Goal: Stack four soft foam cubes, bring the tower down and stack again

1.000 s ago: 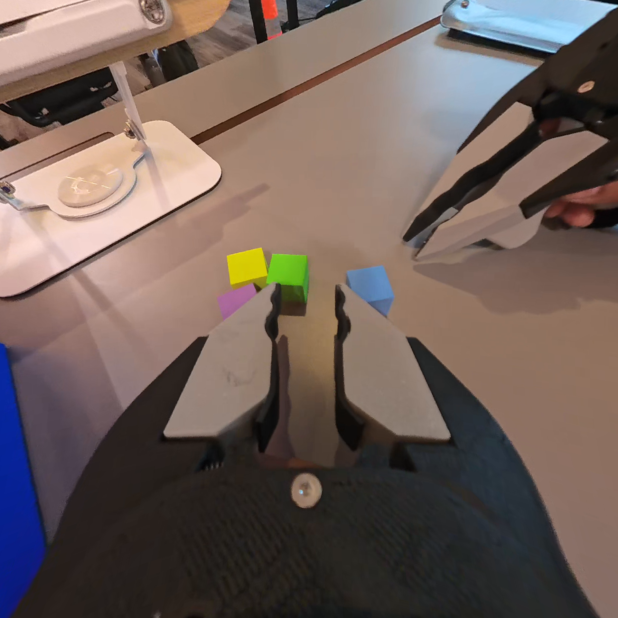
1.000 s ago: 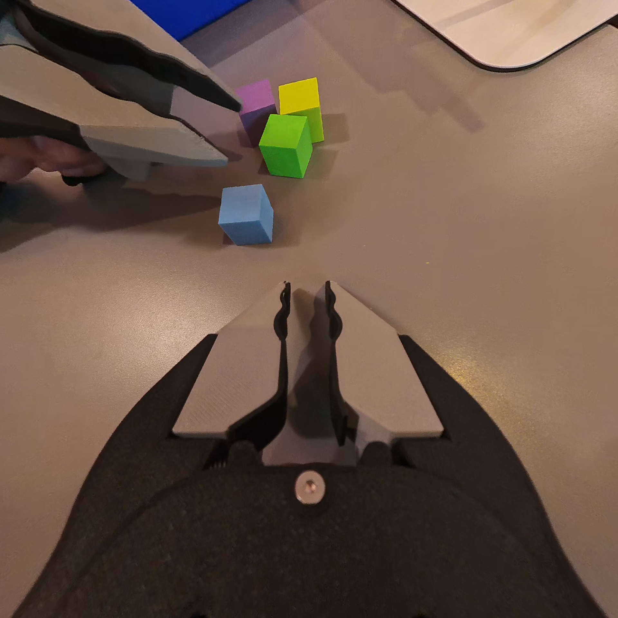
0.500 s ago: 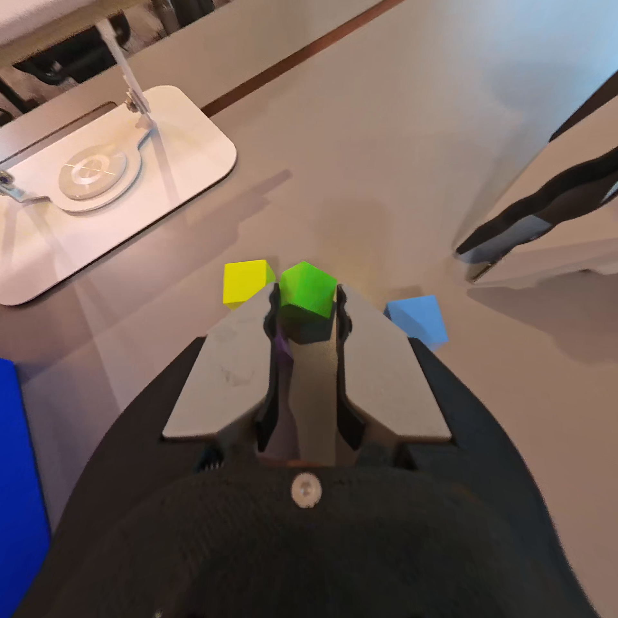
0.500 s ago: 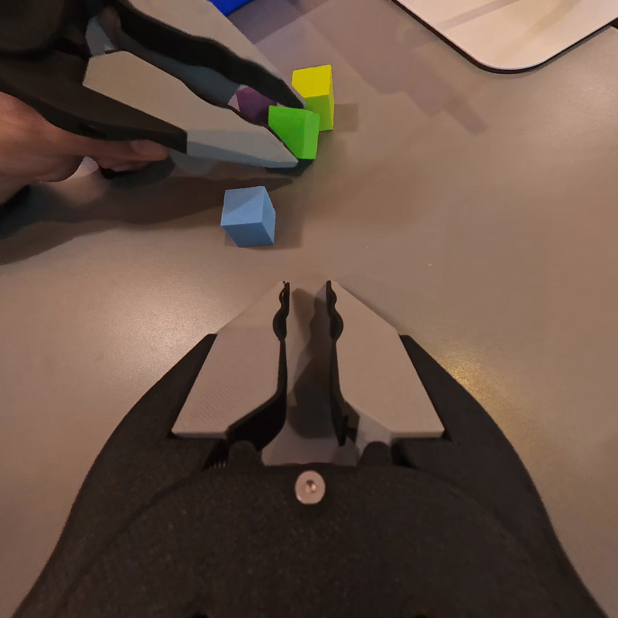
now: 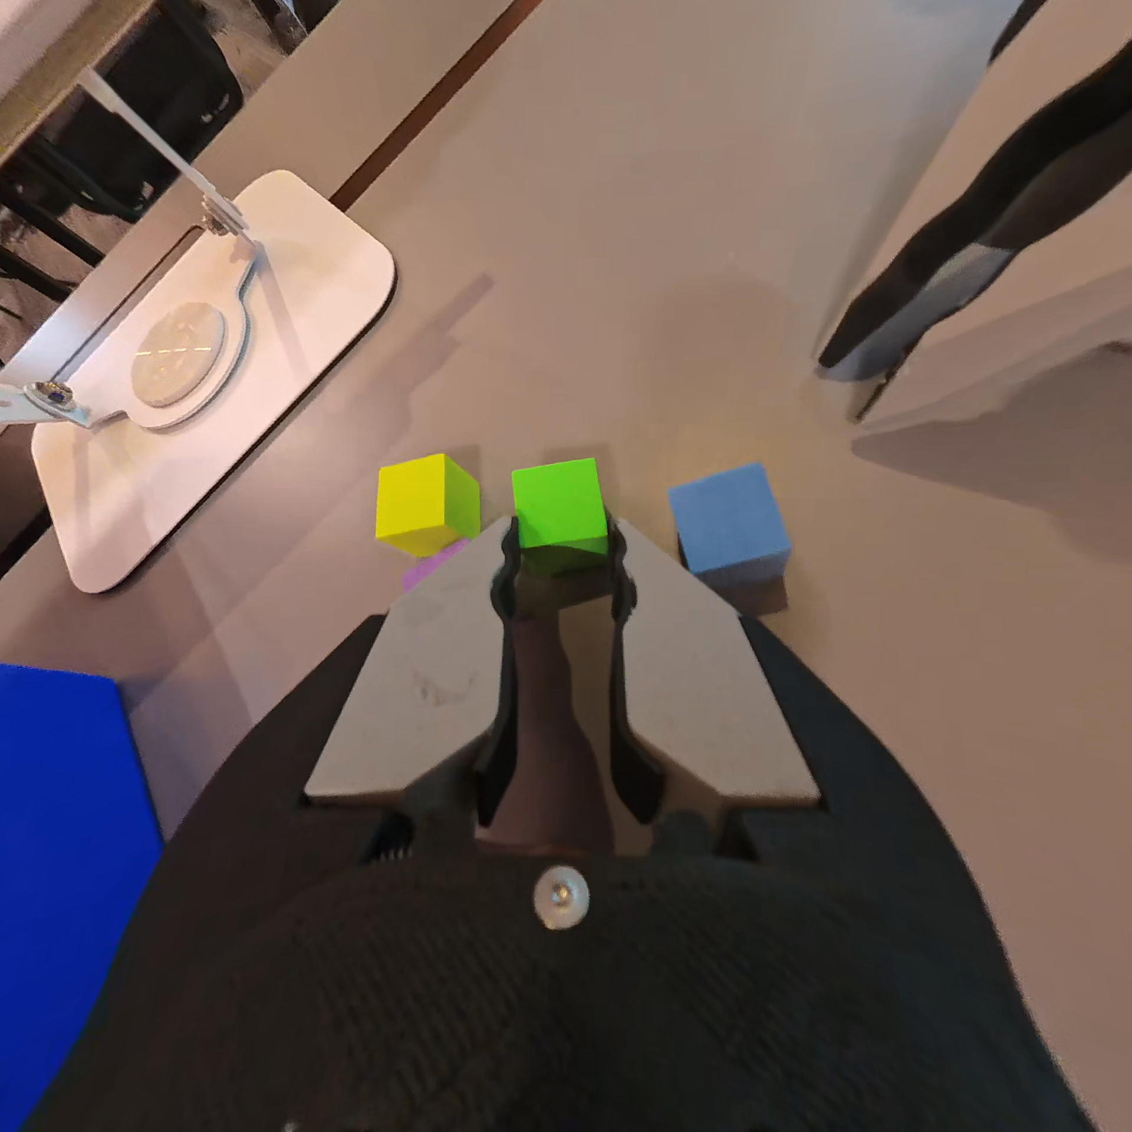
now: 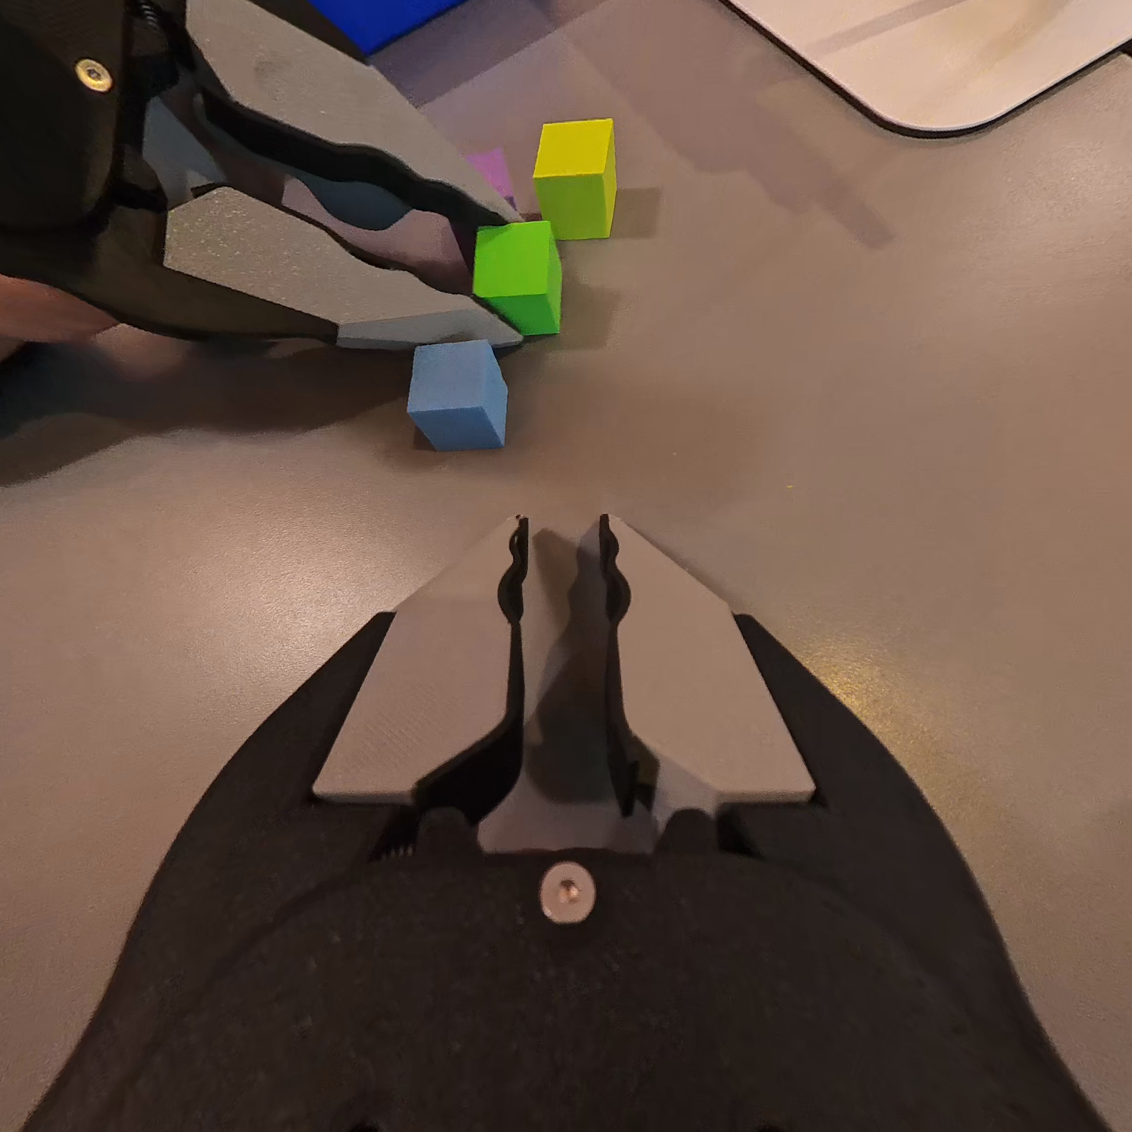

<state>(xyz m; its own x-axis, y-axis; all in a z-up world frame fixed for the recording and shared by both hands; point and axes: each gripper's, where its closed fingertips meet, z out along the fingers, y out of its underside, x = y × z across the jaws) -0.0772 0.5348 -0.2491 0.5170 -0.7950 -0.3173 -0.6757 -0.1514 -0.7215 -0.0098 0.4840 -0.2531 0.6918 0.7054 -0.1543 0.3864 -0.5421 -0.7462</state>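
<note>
The left gripper [image 5: 560,539] clasps the green cube [image 5: 558,503] between its fingertips. The yellow cube [image 5: 422,502] stands just to its left, with the purple cube [image 5: 429,566] mostly hidden behind a finger, and the blue cube [image 5: 726,520] to its right. The right gripper [image 6: 560,527] hangs empty, jaws slightly parted, over bare grey table [image 6: 857,490], well apart from the cubes. A white base plate [image 5: 202,429] lies toward the table's far edge.

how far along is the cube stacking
Early. Nothing is stacked. The left gripper has its jaws closed on the green cube. The yellow cube, purple cube and blue cube lie on the table, the right gripper empty.
</note>
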